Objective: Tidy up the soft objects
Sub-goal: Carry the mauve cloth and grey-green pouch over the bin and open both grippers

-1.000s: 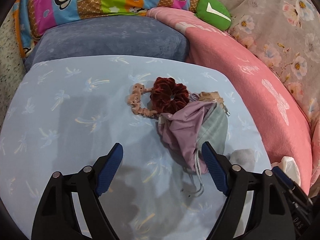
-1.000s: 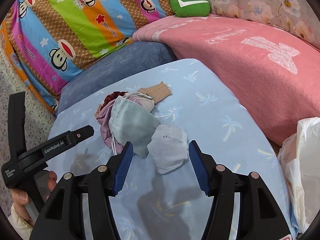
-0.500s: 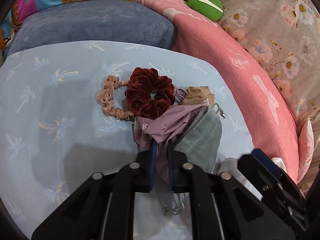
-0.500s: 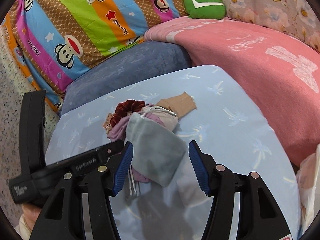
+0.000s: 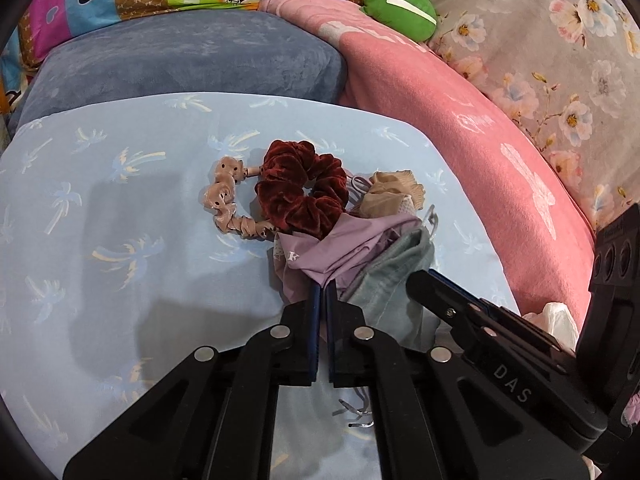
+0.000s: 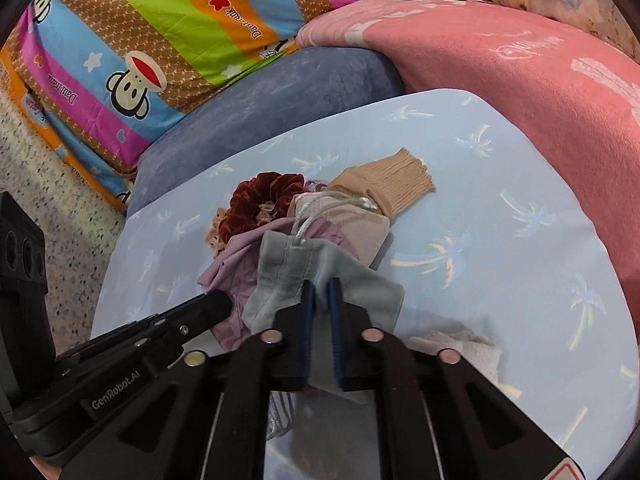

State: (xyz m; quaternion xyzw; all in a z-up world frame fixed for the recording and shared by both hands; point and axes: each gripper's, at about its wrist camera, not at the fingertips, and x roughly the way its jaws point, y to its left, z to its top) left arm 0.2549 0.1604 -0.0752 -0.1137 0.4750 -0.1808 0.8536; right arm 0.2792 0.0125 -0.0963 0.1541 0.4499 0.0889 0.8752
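A pile of soft items lies on the light blue palm-print sheet. My left gripper is shut on the lilac fabric pouch. My right gripper is shut on the grey-green drawstring pouch, which lies against the lilac pouch. The grey-green pouch shows right of my left fingers. Behind them lie a dark red velvet scrunchie, a thin beige scrunchie and a tan sock. A white lacy cloth lies beside my right gripper.
A blue-grey cushion sits behind the sheet. A pink blanket rises on the right, with a green plush above it. A striped cartoon-monkey quilt fills the back left. A white plastic bag lies at the sheet's right edge.
Both grippers moved in on the pile. The left one closed on the lilac pouch by half a second ago; the right one has since closed on the grey-green pouch.
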